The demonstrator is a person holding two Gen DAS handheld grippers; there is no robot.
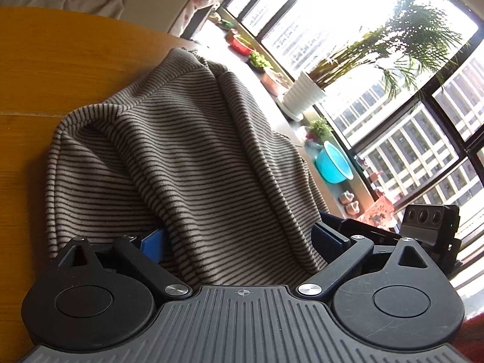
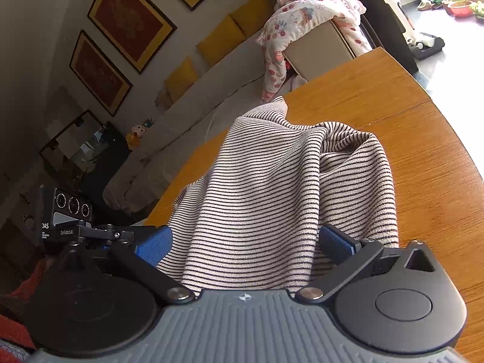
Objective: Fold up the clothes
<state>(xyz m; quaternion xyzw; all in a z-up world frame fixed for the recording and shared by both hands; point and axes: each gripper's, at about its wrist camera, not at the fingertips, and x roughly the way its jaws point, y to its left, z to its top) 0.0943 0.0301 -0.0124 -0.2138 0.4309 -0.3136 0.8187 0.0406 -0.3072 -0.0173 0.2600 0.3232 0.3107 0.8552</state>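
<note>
Two grippers, left (image 1: 239, 239) and right (image 2: 245, 242), each have spread jaws with striped top (image 1: 187, 151) bunched between them, draped onward over the surface (image 2: 408, 157). It looks soft, light and floppy; best pinched at hem edges or corners.

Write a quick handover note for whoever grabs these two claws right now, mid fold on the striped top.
Left claw: striped top bunched between its blue pads; a firm grip is not clear.
Right claw: same, cloth between wide-set pads.
The top lies on the wooden table, lifted into a ridge toward both claws, its far end on the wood.
Done: an edge gathered at each claw.
Left: confirm both grips, lay it flat, finish folding.
</note>
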